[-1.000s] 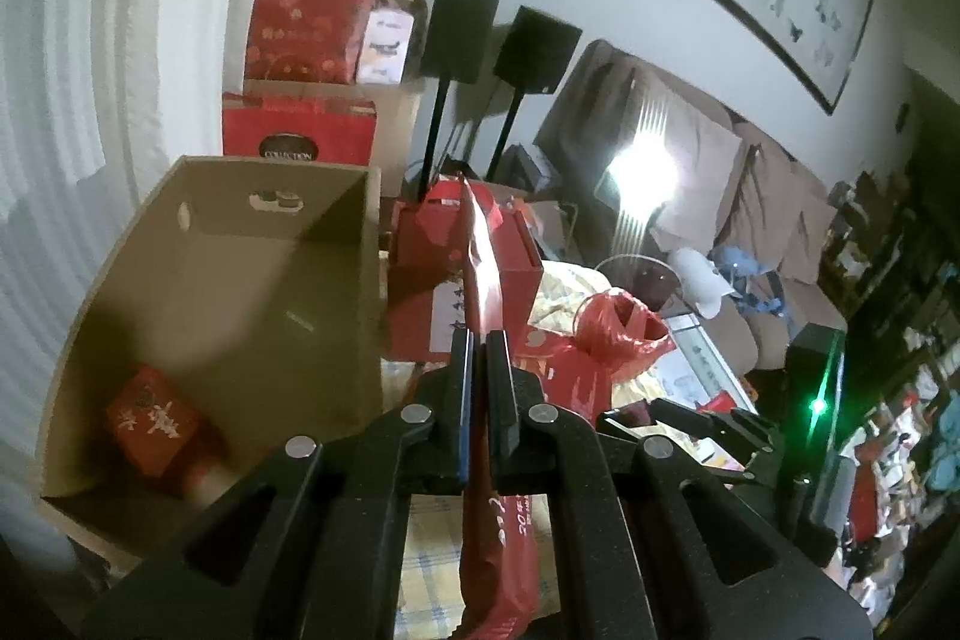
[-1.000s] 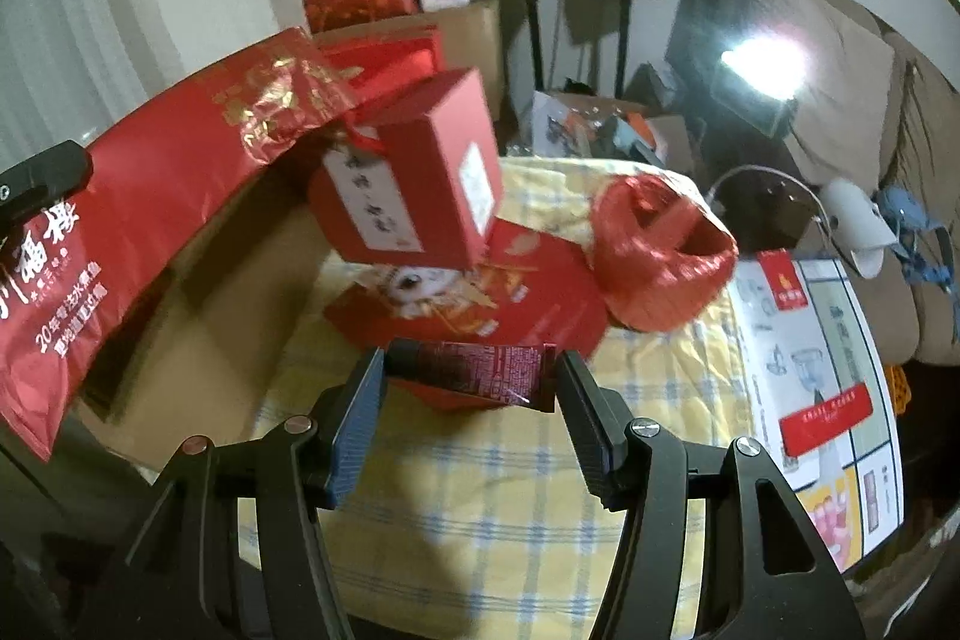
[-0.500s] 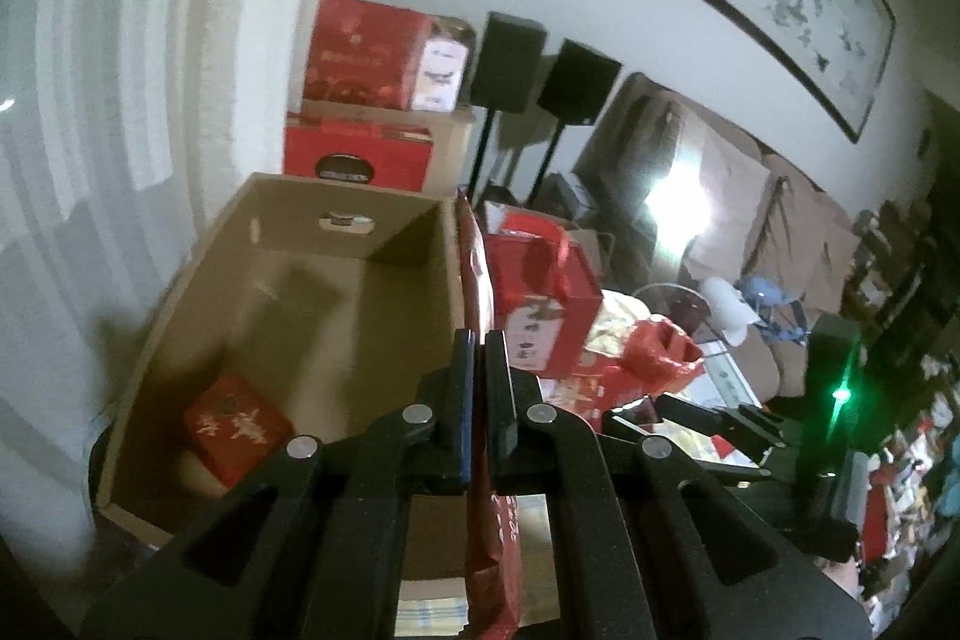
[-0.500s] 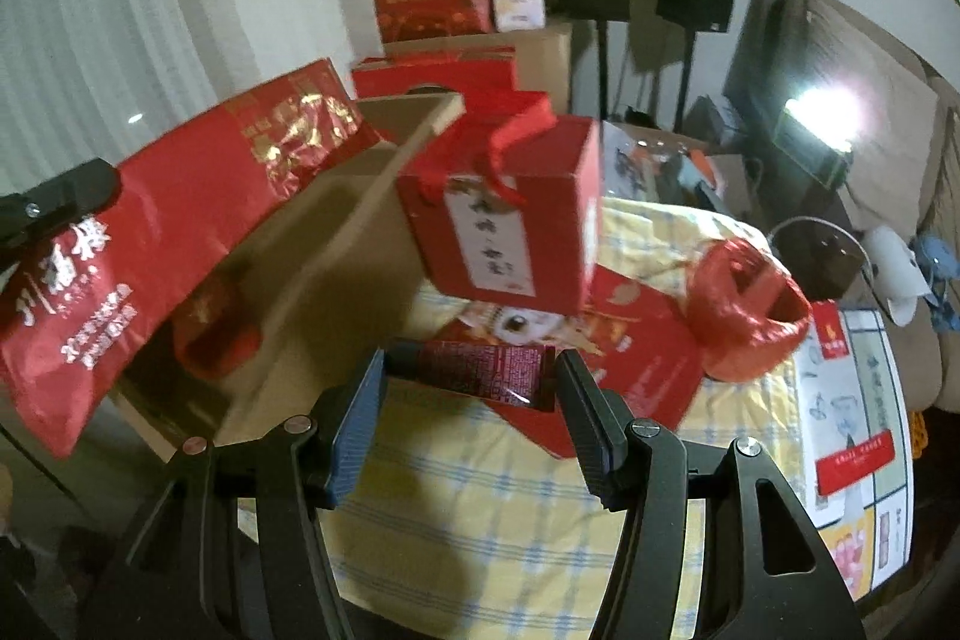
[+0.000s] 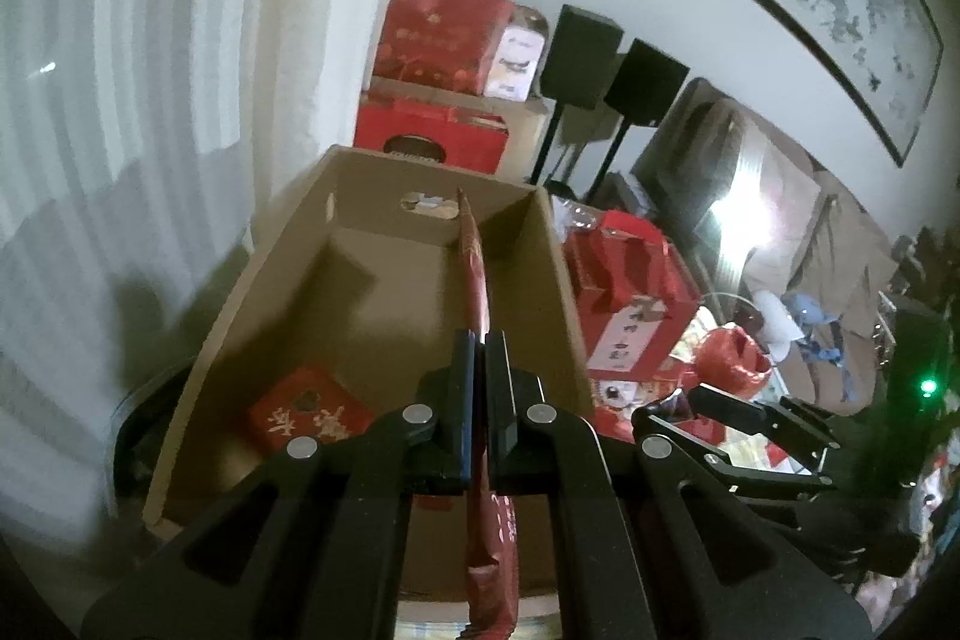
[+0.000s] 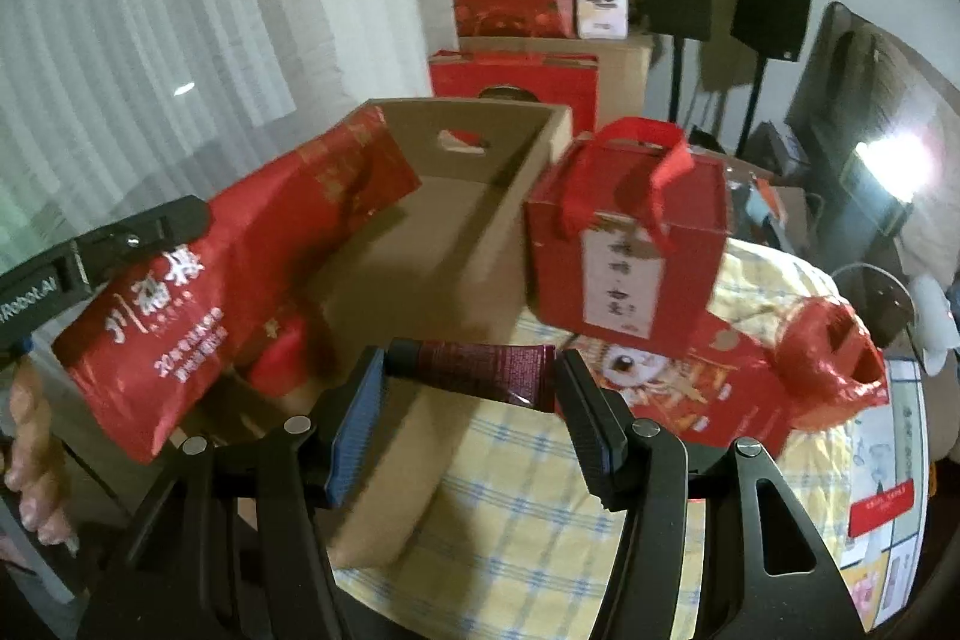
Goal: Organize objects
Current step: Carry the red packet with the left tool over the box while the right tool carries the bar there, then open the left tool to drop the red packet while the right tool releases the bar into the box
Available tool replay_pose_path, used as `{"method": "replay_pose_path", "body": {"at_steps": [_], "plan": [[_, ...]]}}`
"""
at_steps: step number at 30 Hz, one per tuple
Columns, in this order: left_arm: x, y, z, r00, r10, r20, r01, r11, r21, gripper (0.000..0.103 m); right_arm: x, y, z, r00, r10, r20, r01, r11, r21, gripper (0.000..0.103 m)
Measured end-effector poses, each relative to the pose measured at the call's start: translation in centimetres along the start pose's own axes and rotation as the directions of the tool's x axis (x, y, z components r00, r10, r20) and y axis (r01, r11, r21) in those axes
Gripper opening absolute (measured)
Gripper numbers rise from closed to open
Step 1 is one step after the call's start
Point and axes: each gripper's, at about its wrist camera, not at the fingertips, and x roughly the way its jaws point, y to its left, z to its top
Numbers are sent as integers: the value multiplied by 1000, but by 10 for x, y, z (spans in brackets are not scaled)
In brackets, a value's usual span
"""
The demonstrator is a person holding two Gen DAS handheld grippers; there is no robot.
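Left wrist view: the left tongs are clenched on a flat red pouch, seen edge-on, its long axis running straight ahead of the tips over the open cardboard box. One small red packet already lies in the box, left of the tips.

Right wrist view: the right tongs grasp a dark red tube crosswise between the pads, cap to the left. Ahead on the checked counter a handled gift box and red bag remain, so sorting appears early.
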Motion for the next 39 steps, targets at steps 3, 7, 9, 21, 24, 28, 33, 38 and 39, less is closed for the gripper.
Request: {"method": "replay_pose_path", "body": {"at_steps": [3,7,9,21,24,28,33,38,39], "plan": [[5,7,0,1000,9,-10,-9,1000,-7,3,9,9,4,1000,14,-11,-15,1000,-10,59],[12,14,-2,1000,16,-26,-17,1000,-17,3,20,19,7,999,24,-21,-25,1000,-19,59],[16,18,-3,999,17,-32,-18,1000,-22,3,24,21,10,999,27,-25,-27,999,-20,59],[49,37,-9,995,4,-99,-10,998,-64,4,44,30,23,998,33,-44,-34,999,-33,59],[50,40,-7,995,-2,-101,-5,997,-72,4,49,31,25,998,36,-49,-37,999,-32,59],[48,47,-3,996,13,-93,-21,996,-84,11,57,33,27,997,43,-58,-44,998,-33,59],[46,54,-1,995,9,-95,-18,996,-89,16,64,36,28,998,39,-57,-41,998,-37,59],[50,58,-2,994,-13,-109,1,994,-111,20,67,37,31,997,47,-57,-49,998,-34,59],[50,59,-1,994,-14,-108,1,993,-117,24,67,37,31,997,48,-56,-50,998,-36,59]]}}
